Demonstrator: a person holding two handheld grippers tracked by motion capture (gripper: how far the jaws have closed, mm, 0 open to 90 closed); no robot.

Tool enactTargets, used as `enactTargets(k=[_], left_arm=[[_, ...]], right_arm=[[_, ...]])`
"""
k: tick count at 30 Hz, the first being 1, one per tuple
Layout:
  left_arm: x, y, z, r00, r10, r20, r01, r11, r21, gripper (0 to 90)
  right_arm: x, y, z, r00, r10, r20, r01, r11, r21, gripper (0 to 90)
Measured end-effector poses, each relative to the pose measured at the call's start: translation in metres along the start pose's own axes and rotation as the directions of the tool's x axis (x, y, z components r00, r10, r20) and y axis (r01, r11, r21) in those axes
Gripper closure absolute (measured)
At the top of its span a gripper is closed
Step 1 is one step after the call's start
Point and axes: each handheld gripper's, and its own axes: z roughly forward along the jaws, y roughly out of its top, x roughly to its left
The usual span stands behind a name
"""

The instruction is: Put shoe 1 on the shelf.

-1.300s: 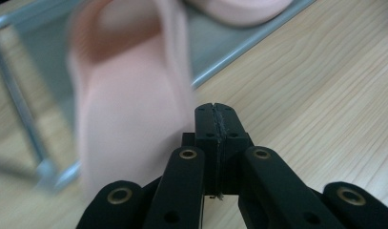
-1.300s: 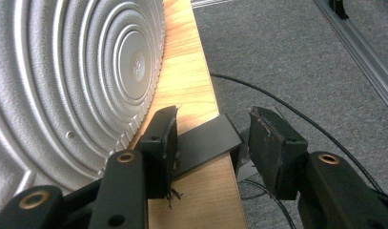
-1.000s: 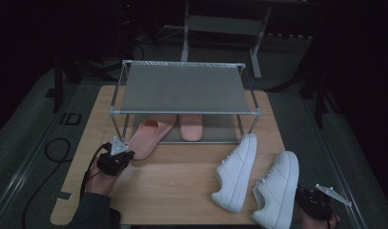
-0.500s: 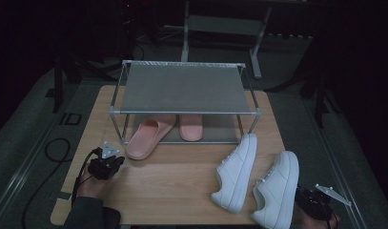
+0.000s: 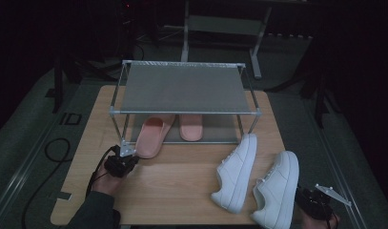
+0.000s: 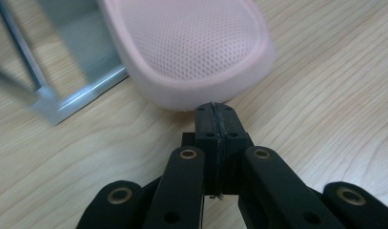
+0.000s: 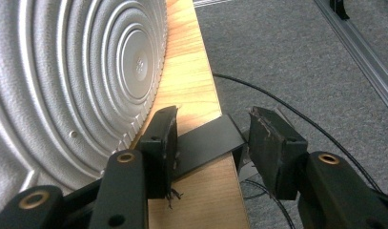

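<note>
— See the left gripper (image 5: pixel 132 156)? Half a second ago it sits farther out to the left on the table (image 5: pixel 182 186), clear of everything. Now it is back in at the near end of the pink slipper (image 5: pixel 152 136).

— Are its jaws open?

— No, pressed flat together with nothing between them. In the left gripper view the closed tips (image 6: pixel 215 110) sit right at the slipper's rounded edge (image 6: pixel 191 43), touching it as far as I can tell.

— So it isn't picking the slipper up.

— I read it as a nudge with the closed tip. The slipper lies slanted, its far half under the rack (image 5: pixel 182 113) and its near half out on the wood. The second slipper (image 5: pixel 191 129) sits straighter, beside it and deeper in.

— Has the slipper moved at all?

— Hardly, compared with a second ago. I'd say the tucking-in is only starting, and a push at that rounded end could swing it rather than slide it.

— And the other hand?

— The right gripper (image 5: pixel 303 198) stays put at the table's front right corner, by the right-hand white sneaker (image 5: pixel 277 188). In the right gripper view its jaws stand apart (image 7: pixel 210 124), gripping nothing, with the sneaker's ridged sole (image 7: pixel 63 86) just to one side. The other white sneaker (image 5: pixel 237 174) lies untouched on the table.
</note>
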Motion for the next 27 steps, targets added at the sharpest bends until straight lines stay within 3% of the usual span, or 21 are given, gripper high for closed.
enactTargets(k=[9, 19, 27], left_arm=[[-0.001, 0.02, 0.018, 0.9993, 0.035, -0.013, -0.035, 0.9993, 0.013, 89.1], [0.005, 0.025, 0.023, 0.9991, 0.035, -0.025, -0.034, 0.9993, 0.016, 88.8], [0.006, 0.038, 0.034, 0.9972, 0.068, -0.031, -0.067, 0.9973, 0.029, 88.8]], right_arm=[[0.0, 0.0, 0.0, 1.0, 0.004, 0.0, -0.004, 1.0, 0.0, 52.1], [0.0, 0.0, 0.0, 1.0, 0.0, -0.001, 0.0, 1.0, -0.001, 52.1], [-0.001, 0.0, 0.0, 1.0, 0.0, -0.001, 0.0, 1.0, 0.001, 52.1]])
